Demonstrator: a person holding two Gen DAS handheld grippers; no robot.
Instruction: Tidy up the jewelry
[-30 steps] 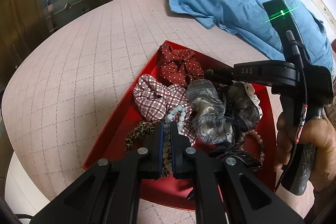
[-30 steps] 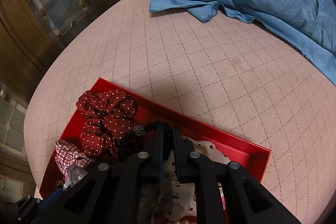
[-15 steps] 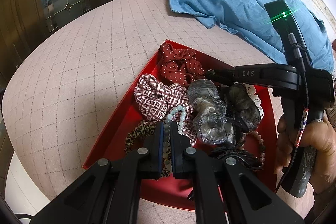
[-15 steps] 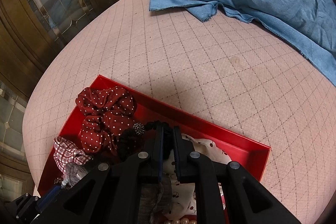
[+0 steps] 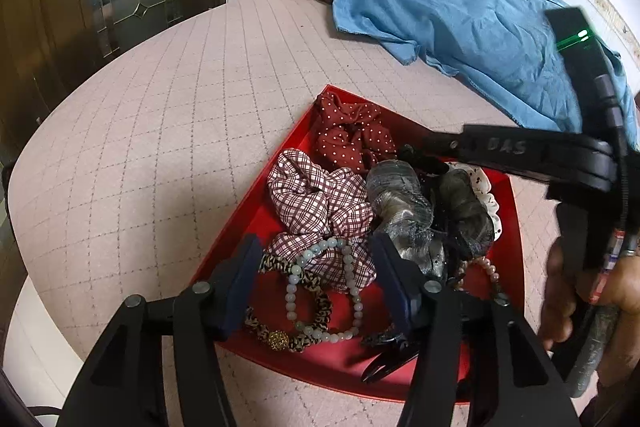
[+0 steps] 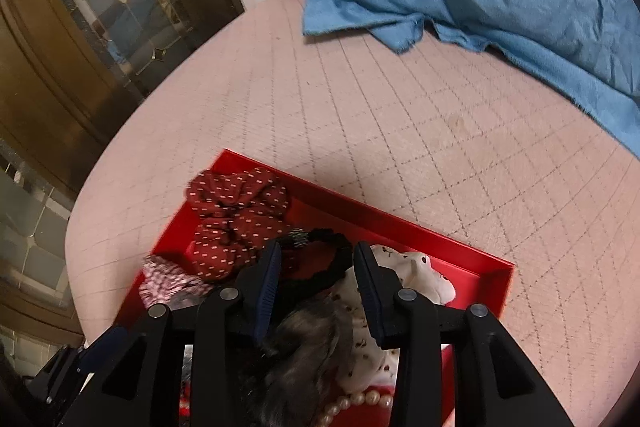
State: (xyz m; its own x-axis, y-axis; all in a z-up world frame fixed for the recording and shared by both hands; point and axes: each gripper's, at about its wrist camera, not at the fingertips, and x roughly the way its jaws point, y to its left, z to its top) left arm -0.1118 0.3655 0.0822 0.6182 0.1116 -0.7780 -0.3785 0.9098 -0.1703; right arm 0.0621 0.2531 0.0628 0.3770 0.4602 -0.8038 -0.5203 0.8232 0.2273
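Both grippers are hanging over the red tray, which is sitting on a pink quilted bed, and everything to be sorted is lying heaped inside it.

The left gripper is opening its jaws, and they are pinching nothing. The pale bead bracelet and the leopard-print hair tie are lying looped over each other below the gap. Closing there is likely to catch both at once, or to drag the plaid scrunchie, since the bracelet is resting against its edge.

The right gripper is also opening, with nothing pressed between its pads. A black hair band and a grey scrunchie are sitting under the gap, touching the white printed scrunchie. A pinch here is risking 2 soft pieces coming up together.

The pearl strand is half buried under the fabric, so pulling cloth off it could be flinging it over the low rim. The 2 grippers are working close together, so they could be bumping each other over the heap.
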